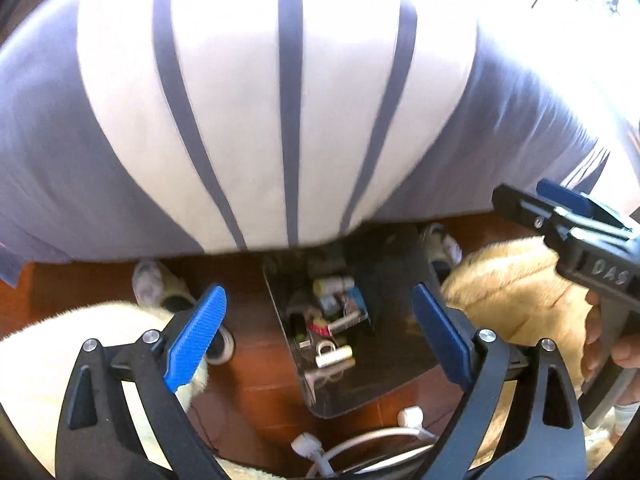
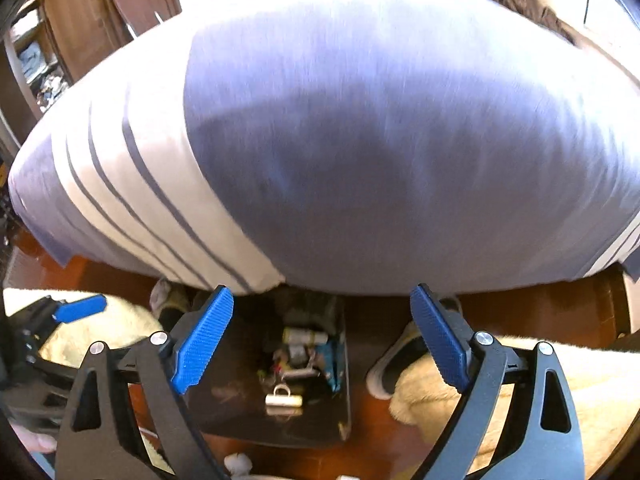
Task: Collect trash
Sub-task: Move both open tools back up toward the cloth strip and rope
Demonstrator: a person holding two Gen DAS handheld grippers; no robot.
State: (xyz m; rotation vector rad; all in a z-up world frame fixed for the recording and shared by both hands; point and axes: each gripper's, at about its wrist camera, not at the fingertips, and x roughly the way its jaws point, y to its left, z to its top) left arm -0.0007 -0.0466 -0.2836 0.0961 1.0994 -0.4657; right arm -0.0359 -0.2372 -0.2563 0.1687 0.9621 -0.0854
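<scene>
Two hand-held grippers are hovering side by side above a dark bin [image 1: 384, 368] on the wooden floor [image 1: 256, 364], both gaping wide and holding nothing. Left hand-held gripper [image 1: 320, 336] is looking straight down between its blue pads [image 1: 196, 336] at the trash [image 1: 328, 312] lying inside the bin: small tubes, wrappers and a pale roller-like piece, all directly below and slightly ahead of its fingertips. Right hand-held gripper [image 2: 322, 340] is sitting over the same bin [image 2: 240, 396], with that trash [image 2: 298, 356] also between and beneath its pads [image 2: 204, 340]. Ahead of both, a striped bed [image 1: 280, 100] is filling most of the view, its edge hanging just beyond the bin. Slippers [image 1: 156, 284] and fluffy cream fabric [image 1: 512, 292] are lying to either side, and white cables [image 1: 360, 436] are trailing just behind the left one. Judging from this, whether more trash remains elsewhere is unclear; blur is suggesting fast motion. Risks: the two tools are working close together and could be knocking each other, a low finger could be tipping the light bin, or snagging the cables.
</scene>
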